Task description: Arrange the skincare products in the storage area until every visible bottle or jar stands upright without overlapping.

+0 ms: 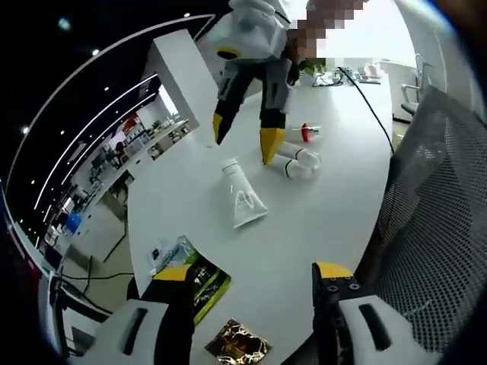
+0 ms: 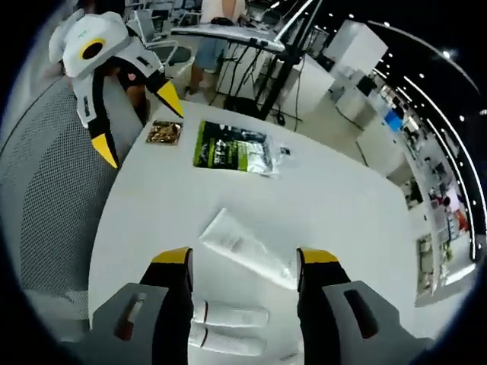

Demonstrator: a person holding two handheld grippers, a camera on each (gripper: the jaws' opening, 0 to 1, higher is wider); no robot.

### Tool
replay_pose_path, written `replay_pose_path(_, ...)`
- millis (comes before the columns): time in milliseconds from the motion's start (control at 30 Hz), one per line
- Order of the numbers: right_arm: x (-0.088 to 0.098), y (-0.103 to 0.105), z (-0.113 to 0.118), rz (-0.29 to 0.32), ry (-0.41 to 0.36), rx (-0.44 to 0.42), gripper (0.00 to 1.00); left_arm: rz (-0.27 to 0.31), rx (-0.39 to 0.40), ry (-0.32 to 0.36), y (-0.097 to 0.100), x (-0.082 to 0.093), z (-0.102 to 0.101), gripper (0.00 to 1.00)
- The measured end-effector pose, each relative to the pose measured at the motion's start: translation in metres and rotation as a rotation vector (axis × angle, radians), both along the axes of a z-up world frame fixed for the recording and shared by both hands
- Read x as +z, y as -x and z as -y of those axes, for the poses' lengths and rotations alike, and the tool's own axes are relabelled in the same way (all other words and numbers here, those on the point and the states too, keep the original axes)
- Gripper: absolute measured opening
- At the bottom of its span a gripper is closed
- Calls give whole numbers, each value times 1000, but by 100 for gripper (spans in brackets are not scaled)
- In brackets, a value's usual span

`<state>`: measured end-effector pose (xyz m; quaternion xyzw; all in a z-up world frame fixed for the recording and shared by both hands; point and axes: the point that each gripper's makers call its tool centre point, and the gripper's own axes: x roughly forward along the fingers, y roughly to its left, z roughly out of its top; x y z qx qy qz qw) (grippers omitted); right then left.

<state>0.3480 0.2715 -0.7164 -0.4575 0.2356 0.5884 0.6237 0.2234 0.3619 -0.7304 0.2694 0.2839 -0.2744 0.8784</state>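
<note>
Clearly both grippers hang over a white table point(image 1: 335, 198) with their jaws spread and nothing between them. Seen from the left gripper view, the left gripper point(image 1: 255, 275) sits low at the near table edge, while the right gripper point(image 1: 241, 141) reaches in from the far side, its yellow tips pointing down just beside the products. That view shows a white tube point(image 1: 242, 195) lying flat in the middle of the table, and beyond it two pale bottles point(image 1: 298, 162) lying on their sides close together, with a small red-capped item point(image 1: 307, 132) just behind them; what it is I cannot tell. A green packet point(image 1: 199, 280) and a dark marbled square point(image 1: 238, 342) lie near the left gripper's jaws. A mesh chair back point(image 1: 437, 228) stands against the table's right edge. The right gripper view looks the other way: the right gripper point(image 2: 243, 260) hovers with the tube point(image 2: 247, 247) lying diagonally between its tips, and the two bottles point(image 2: 228, 327) lie flat below, nearer the camera. The left gripper point(image 2: 137, 118) hangs at the far edge beside the square point(image 2: 163, 132) and packet point(image 2: 232, 147). Bare tabletop opens widely to the right of the tube there.
</note>
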Motion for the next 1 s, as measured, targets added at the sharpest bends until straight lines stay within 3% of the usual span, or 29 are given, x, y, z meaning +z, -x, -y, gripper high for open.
replay_pose_path(267, -39, -3, -2, -42, 182, 173, 56, -1, 7, 6, 0, -1, -2, 58)
replay_pose_path(400, -52, -8, 1, -34, 256, 251, 57, -8, 8, 2, 0, -2, -2, 58)
replay_pose_path(700, -67, -21, -2, -67, 334, 303, 55, -21, 2, 0, 1, -4, -2, 53)
replay_pose_path(1000, -85, -27, -2, -27, 499, 495, 49, -39, -12, -18, 3, -10, -3, 52)
